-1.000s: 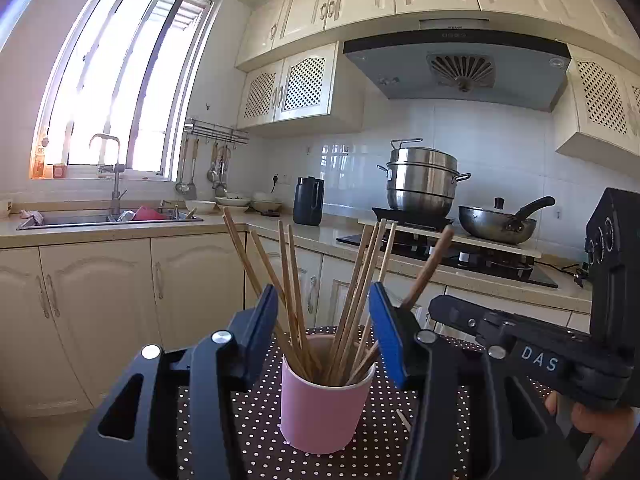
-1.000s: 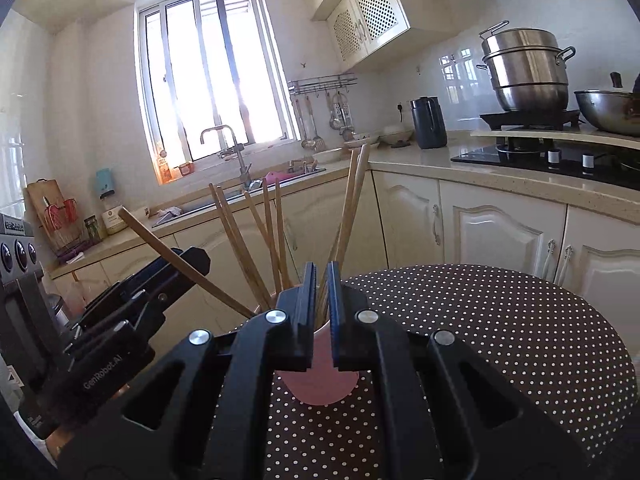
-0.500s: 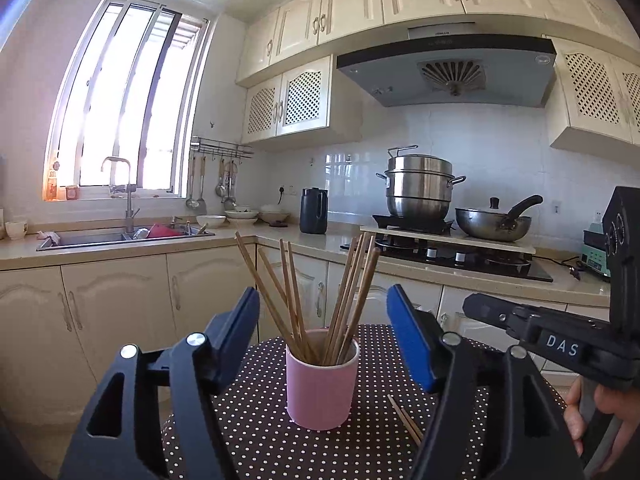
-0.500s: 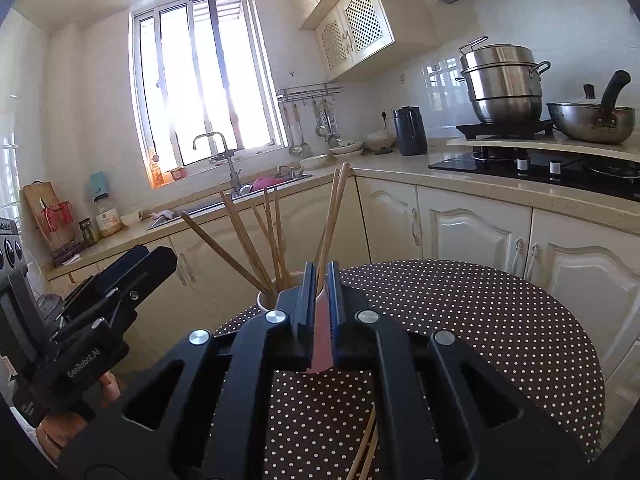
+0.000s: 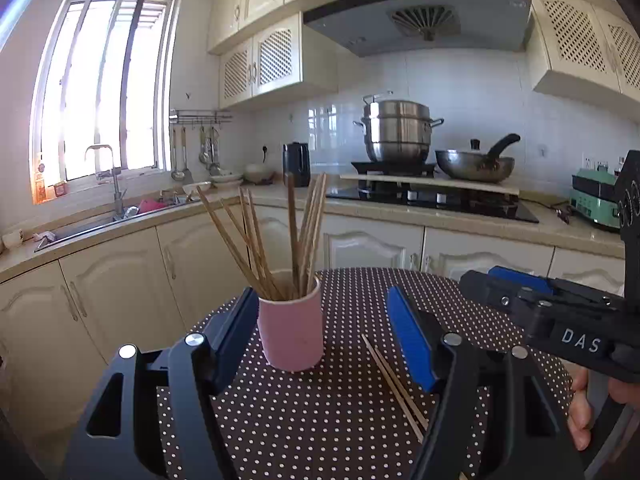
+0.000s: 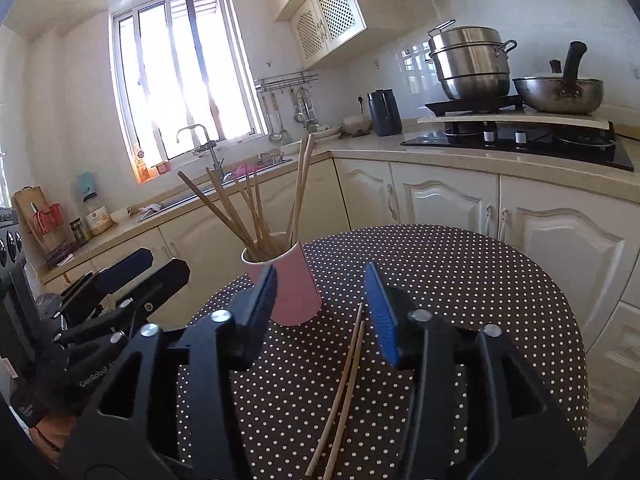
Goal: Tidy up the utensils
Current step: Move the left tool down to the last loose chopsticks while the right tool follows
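Observation:
A pink cup (image 5: 291,330) (image 6: 294,288) stands upright on the round dotted table (image 5: 320,420) (image 6: 480,280). Several wooden chopsticks (image 5: 296,236) (image 6: 256,212) stand in it. Two loose chopsticks (image 5: 394,384) (image 6: 344,388) lie on the table to the cup's right. My left gripper (image 5: 324,330) is open and empty, with the cup beyond and between its fingers. My right gripper (image 6: 322,312) is open and empty, above the far ends of the loose chopsticks. Each gripper shows in the other's view, the right one (image 5: 560,320) at the right, the left one (image 6: 100,308) at the left.
Cream cabinets (image 6: 460,208) and a counter wrap behind the table. A sink (image 5: 100,220) is under the window, and a steamer pot (image 5: 396,132) and a wok (image 5: 474,162) sit on the stove. A black kettle (image 5: 296,164) stands on the counter.
Both grippers have pulled back from the cup and risen. The right gripper has gone from shut to open. The two loose chopsticks have come into view.

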### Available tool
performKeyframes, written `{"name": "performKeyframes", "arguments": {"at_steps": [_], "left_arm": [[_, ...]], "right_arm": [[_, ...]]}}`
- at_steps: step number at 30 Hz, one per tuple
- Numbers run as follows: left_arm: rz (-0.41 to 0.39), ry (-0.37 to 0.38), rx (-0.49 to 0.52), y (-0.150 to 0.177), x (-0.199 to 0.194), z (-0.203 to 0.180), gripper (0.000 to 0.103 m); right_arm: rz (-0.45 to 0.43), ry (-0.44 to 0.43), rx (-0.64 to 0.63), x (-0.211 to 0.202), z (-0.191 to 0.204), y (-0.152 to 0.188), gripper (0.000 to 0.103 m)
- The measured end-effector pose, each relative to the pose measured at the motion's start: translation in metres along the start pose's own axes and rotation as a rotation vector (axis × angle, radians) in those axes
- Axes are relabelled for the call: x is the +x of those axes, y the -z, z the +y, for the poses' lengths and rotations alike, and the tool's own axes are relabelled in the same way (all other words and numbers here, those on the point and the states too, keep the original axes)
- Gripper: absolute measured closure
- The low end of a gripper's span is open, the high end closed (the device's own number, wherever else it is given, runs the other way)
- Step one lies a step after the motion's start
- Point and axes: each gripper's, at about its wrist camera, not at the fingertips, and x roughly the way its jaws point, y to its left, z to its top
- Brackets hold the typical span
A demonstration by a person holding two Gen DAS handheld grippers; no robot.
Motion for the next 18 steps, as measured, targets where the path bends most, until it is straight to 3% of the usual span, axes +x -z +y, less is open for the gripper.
{"name": "performKeyframes", "arguments": {"at_steps": [7,12,18], "left_arm": [[0.201,0.046,0.055,0.014,0.038,-0.029,0.037],[0.408,0.066,0.079,0.03,0.085,-0.047,0.037],[0.606,0.103,-0.004,0.044,0.138,-0.048,0.037]], "right_arm": [[0.078,0.066,0.036,0.005,-0.023,0.013,0.054],[0.192,0.133,0.083,0.022,-0.048,0.023,0.054],[0.327,0.166,0.107,0.049,-0.068,0.037,0.054]]}}
